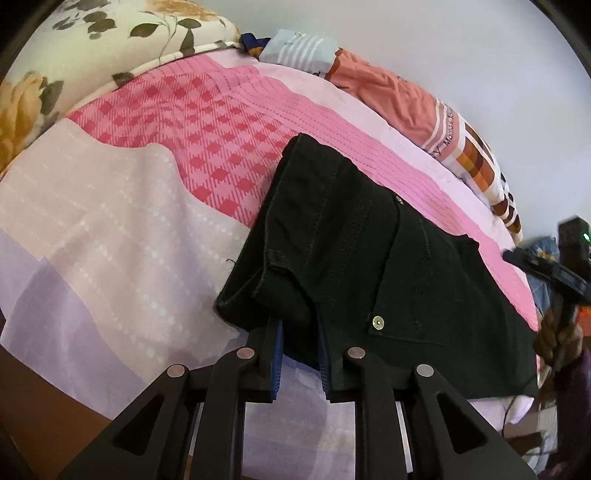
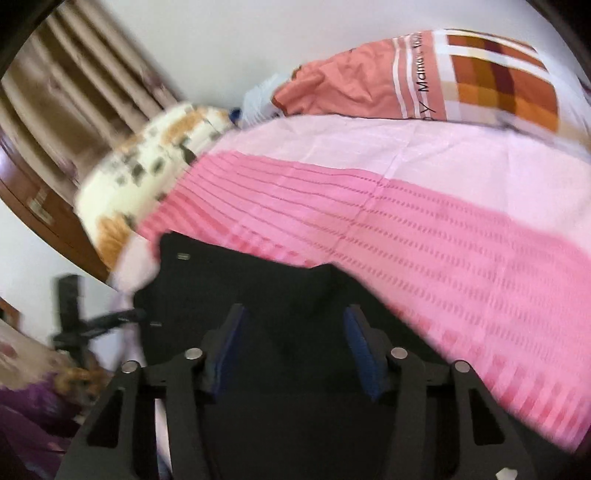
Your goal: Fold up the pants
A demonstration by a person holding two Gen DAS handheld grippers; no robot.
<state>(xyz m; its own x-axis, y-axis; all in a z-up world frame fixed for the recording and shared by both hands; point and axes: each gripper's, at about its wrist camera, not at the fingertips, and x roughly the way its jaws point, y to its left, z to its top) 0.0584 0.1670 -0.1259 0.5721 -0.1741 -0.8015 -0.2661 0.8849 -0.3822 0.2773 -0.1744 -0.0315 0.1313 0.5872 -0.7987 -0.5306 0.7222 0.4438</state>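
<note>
Black denim pants (image 1: pixel 369 258) lie folded on the pink patterned bedsheet (image 1: pixel 207 122), with a metal button near the front edge. My left gripper (image 1: pixel 298 326) is at the pants' near left corner, and its blue pads are closed on the thick folded edge there. In the blurred right wrist view my right gripper (image 2: pixel 295 314) hovers over the pants (image 2: pixel 229 280), its blue pads well apart with nothing pinched between them. The right gripper (image 1: pixel 546 269) also shows at the right edge of the left wrist view, held by a hand (image 1: pixel 557 336).
A floral pillow (image 1: pixel 110 33) lies at the head of the bed. A crumpled orange and checked blanket (image 1: pixel 399 96) runs along the wall side. A wooden headboard (image 2: pixel 40 206) and curtains (image 2: pixel 92 81) stand on the left. The bed's edge runs beneath my left gripper.
</note>
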